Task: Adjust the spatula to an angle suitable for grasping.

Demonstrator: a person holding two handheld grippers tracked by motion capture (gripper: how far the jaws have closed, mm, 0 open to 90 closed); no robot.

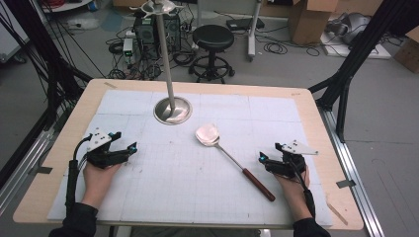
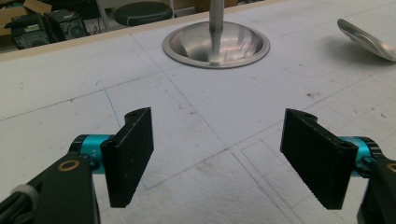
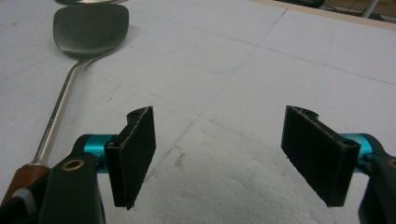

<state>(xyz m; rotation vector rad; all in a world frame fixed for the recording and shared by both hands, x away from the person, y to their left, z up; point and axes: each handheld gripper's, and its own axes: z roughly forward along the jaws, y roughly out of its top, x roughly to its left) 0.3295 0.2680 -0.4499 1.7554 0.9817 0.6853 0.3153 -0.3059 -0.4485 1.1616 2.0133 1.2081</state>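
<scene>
Overhead, a person's two hands rest on a white gridded foam mat (image 1: 163, 177) that covers a pale wooden worktop (image 1: 74, 123), each hand holding a black two-jaw tool. At about eight o'clock on the mat, the left hand-held gripper (image 1: 126, 142) points toward two o'clock with its jaws apart and nothing between them; its own camera shows the flat black pads (image 2: 133, 154) spread wide above bare foam. At about four o'clock, the right hand-held gripper (image 1: 269, 153) points toward ten o'clock, its jaws likewise spread wide and empty.

Between the two, a long metal spatula with a reddish-brown wooden handle (image 1: 232, 160) lies flat on the mat, its shiny blade near the centre and its handle running toward five o'clock, ending just beside the right hand-held gripper but apart from it. In the right gripper view the handle's wooden end sits at the lower left.

At twelve o'clock, near the spatula blade, a round silver dished base (image 1: 172, 109) carries an upright metal pole (image 1: 165, 54).
</scene>
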